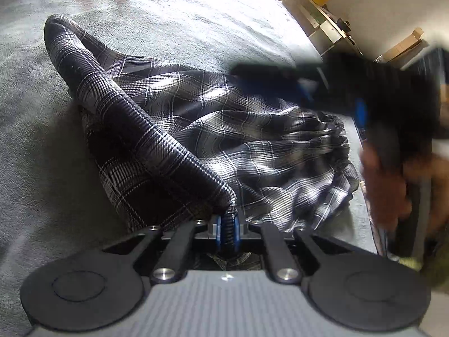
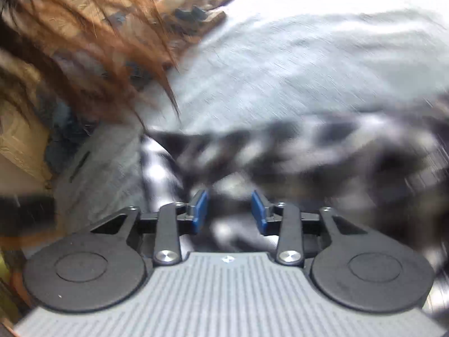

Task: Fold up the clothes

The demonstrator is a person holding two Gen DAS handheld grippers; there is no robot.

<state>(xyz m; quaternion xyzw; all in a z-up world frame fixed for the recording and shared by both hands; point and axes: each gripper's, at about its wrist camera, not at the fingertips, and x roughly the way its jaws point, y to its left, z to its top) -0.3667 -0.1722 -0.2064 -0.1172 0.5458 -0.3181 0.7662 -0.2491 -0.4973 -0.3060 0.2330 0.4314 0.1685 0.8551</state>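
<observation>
Left gripper (image 1: 228, 231) is pinched tight on a fold of the plaid garment (image 1: 252, 129), which sprawls on the grey blanket (image 1: 168, 14). Right gripper (image 2: 230, 210) has its fingers apart, gripping nothing.

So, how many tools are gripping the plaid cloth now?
1. The left tool is shut on a fold of the plaid cloth. The right tool is open above it, pads apart, pinching nothing.
</observation>
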